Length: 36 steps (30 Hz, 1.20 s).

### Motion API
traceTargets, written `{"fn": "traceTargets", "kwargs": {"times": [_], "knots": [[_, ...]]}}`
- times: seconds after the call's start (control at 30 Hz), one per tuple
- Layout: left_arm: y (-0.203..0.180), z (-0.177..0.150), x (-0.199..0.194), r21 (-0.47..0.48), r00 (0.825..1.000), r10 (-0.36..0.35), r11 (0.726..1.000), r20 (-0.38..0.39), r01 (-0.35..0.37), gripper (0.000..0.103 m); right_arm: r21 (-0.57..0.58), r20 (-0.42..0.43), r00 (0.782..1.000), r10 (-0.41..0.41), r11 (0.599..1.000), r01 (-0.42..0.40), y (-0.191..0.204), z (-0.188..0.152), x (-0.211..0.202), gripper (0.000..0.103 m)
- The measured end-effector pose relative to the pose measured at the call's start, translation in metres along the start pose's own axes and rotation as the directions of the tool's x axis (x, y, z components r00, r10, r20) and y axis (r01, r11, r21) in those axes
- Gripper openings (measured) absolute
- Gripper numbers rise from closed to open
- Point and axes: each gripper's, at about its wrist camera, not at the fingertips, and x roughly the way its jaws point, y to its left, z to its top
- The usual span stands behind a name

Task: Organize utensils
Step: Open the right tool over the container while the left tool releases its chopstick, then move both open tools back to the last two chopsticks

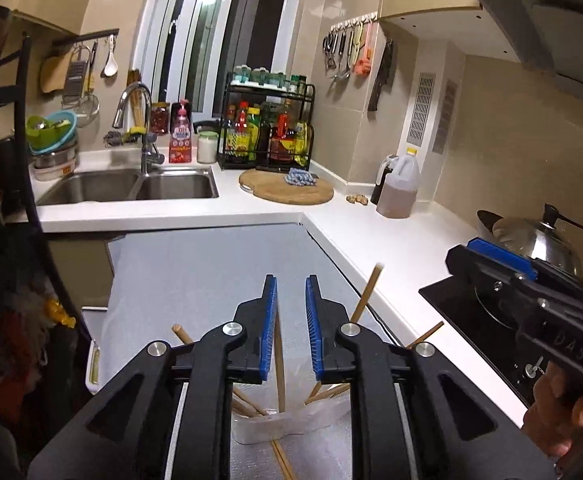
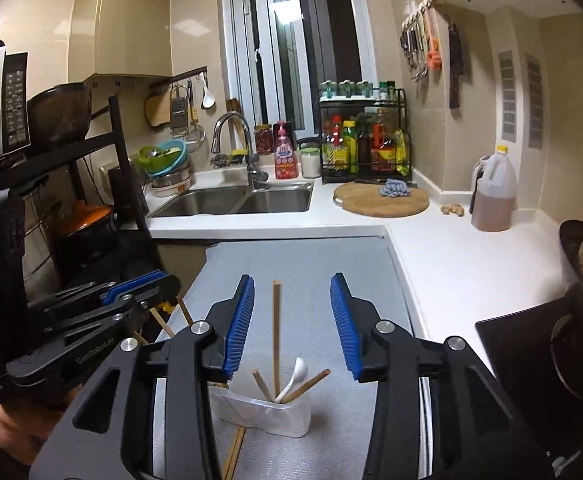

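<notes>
Parted fingers above chopstick holder

The left hand-held gripper hides most of the clear holder

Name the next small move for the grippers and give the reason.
Probably lower one gripper to the chopsticks lying flat beside the clear holder. Both the left gripper and the right gripper are open and empty, and the other chopsticks already stand inside.
</notes>
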Motion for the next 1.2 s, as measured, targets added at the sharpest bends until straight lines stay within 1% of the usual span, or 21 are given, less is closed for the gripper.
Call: {"fn": "traceTargets", "kwargs": {"times": [0.17,0.27,0.37,0.47,0.57,0.7,0.77,0.83,0.9,0.97,1.0,1.07,1.13,1.2], "knots": [[-0.005,-0.001,-0.041,-0.004,0.997,0.011,1.0,0.071,-0.01,0.015,0.002,0.084,0.996,-0.032,0.999,0.032,-0.005,0.006,-0.038,0.041],[-0.007,-0.015,-0.065,-0.014,0.995,0.031,0.999,0.097,-0.03,0.015,0.021,0.144,0.988,-0.05,0.999,0.047,-0.005,-0.002,-0.067,0.041],[-0.007,-0.037,-0.082,-0.023,0.992,0.077,0.997,0.096,-0.075,0.015,0.03,0.184,0.981,-0.067,0.998,0.063,-0.001,-0.021,-0.091,0.041],[-0.005,-0.066,-0.092,-0.035,0.989,0.128,0.991,0.07,-0.126,0.015,0.044,0.191,0.979,-0.076,0.997,0.069,0.004,-0.053,-0.106,0.041],[-0.003,-0.095,-0.1,-0.056,0.987,0.153,0.987,0.044,-0.151,0.015,0.062,0.153,0.986,-0.071,0.996,0.062,0.006,-0.086,-0.109,0.041],[-0.003,-0.129,-0.106,-0.063,0.984,0.18,0.982,0.018,-0.178,0.015,0.069,0.07,0.995,-0.074,0.995,0.069,0.01,-0.13,-0.102,0.04],[-0.002,-0.146,-0.108,-0.072,0.984,0.18,0.981,0.002,-0.179,0.015,0.074,0.042,0.997,-0.066,0.995,0.063,0.01,-0.146,-0.1,0.039],[-0.001,-0.161,-0.11,-0.079,0.982,0.189,0.979,-0.006,-0.189,0.015,0.07,0.022,0.998,-0.061,0.996,0.059,0.013,-0.163,-0.099,0.033],[0.001,-0.178,-0.11,-0.089,0.981,0.195,0.977,-0.016,-0.196,0.015,0.068,0.009,0.999,-0.047,0.997,0.046,0.015,-0.179,-0.096,0.015],[0.003,-0.197,-0.109,-0.088,0.978,0.207,0.974,-0.023,-0.208,0.015,0.071,-0.003,0.999,-0.039,0.997,0.039,0.018,-0.193,-0.092,0.005],[0.003,-0.204,-0.109,-0.085,0.977,0.212,0.973,-0.023,-0.213,0.015,0.076,-0.012,0.999,-0.03,0.997,0.031,0.02,-0.201,-0.089,0.005],[0.003,-0.23,-0.107,-0.08,0.972,0.234,0.969,-0.027,-0.236,0.015,0.069,-0.041,0.999,-0.016,0.997,0.019,0.027,-0.216,-0.081,0.005],[0.006,-0.253,-0.103,-0.089,0.968,0.243,0.965,-0.055,-0.247,0.015,0.059,-0.073,0.997,-0.001,0.998,0.005,0.034,-0.23,-0.075,0.005],[0.009,-0.28,-0.099,-0.111,0.965,0.242,0.961,-0.101,-0.253,0.015,0.055,-0.112,0.994,0.019,0.998,-0.013,0.042,-0.245,-0.067,0.006]]}}
